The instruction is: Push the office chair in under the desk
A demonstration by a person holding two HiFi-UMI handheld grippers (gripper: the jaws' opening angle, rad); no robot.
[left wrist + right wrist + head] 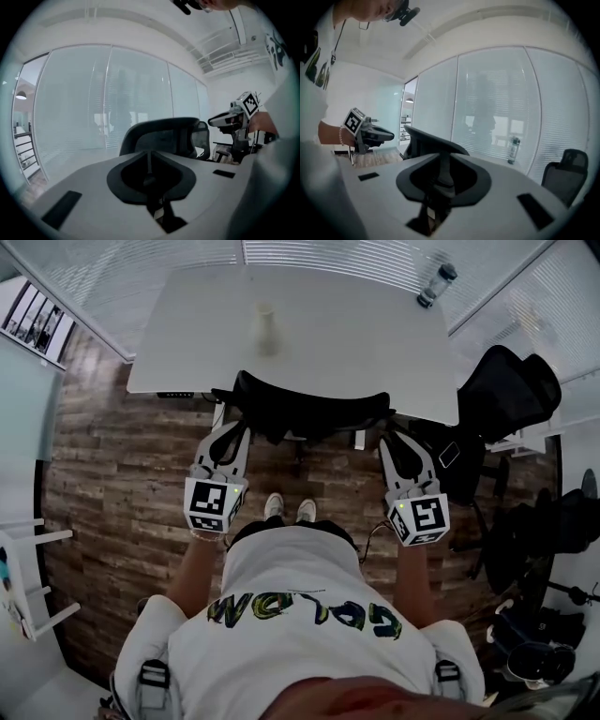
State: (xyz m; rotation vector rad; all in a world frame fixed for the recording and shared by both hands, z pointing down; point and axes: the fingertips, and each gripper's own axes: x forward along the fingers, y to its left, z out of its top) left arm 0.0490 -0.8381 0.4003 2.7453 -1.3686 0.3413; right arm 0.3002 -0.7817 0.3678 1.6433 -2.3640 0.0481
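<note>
Chair [305, 409] at 12 o'clock, backrest at near edge of desk [375, 324]. Left gripper [232, 434] at 11, right gripper [397, 442] at 1; both jaws pressed together, holding nothing. Risk: uneven shove swivels chair, jolts desk, topples cup [267, 329].

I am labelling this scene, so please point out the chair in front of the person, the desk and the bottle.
chair [309, 409], head view, on the top of its backrest.
desk [356, 343], head view, on a bare part of its white top.
bottle [437, 284], head view, on the middle of its body.
</note>
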